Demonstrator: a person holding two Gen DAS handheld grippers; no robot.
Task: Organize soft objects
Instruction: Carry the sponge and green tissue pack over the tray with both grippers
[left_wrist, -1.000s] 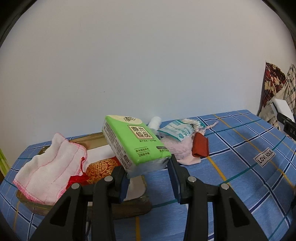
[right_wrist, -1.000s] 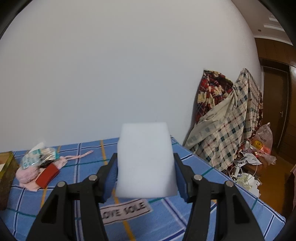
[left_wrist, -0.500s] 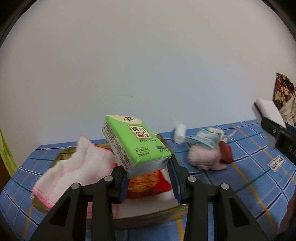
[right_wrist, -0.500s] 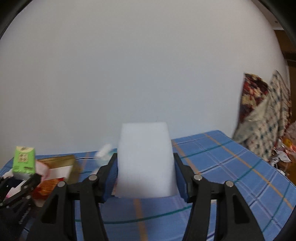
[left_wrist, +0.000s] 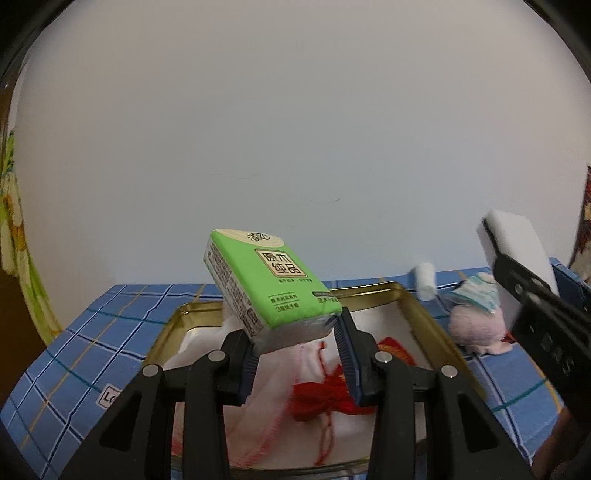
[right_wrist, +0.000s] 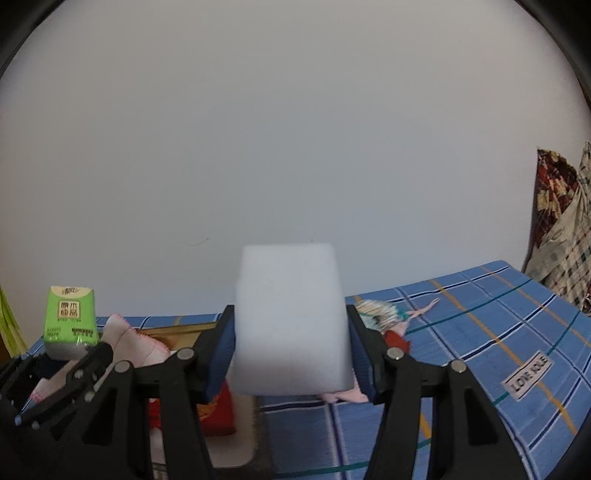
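My left gripper (left_wrist: 297, 349) is shut on a green tissue pack (left_wrist: 267, 284) and holds it above a gold tin tray (left_wrist: 424, 314). The tray holds a white pink-edged cloth (left_wrist: 273, 391) and a red pouch (left_wrist: 325, 397). My right gripper (right_wrist: 291, 360) is shut on a white sponge block (right_wrist: 290, 321), held above the tray's right edge. The sponge (left_wrist: 517, 240) and right gripper also show at the right of the left wrist view. The tissue pack (right_wrist: 70, 317) shows at the left of the right wrist view.
A pink soft item (left_wrist: 476, 325), a teal packet (left_wrist: 476, 291) and a white roll (left_wrist: 424, 280) lie on the blue plaid cloth (right_wrist: 498, 332) right of the tray. Plaid blankets (right_wrist: 565, 229) hang at far right. A white wall is behind.
Both grippers have swung left toward the tray. The tissue pack now hangs over the tray's middle, and the sponge has come in beside the tray's right edge.
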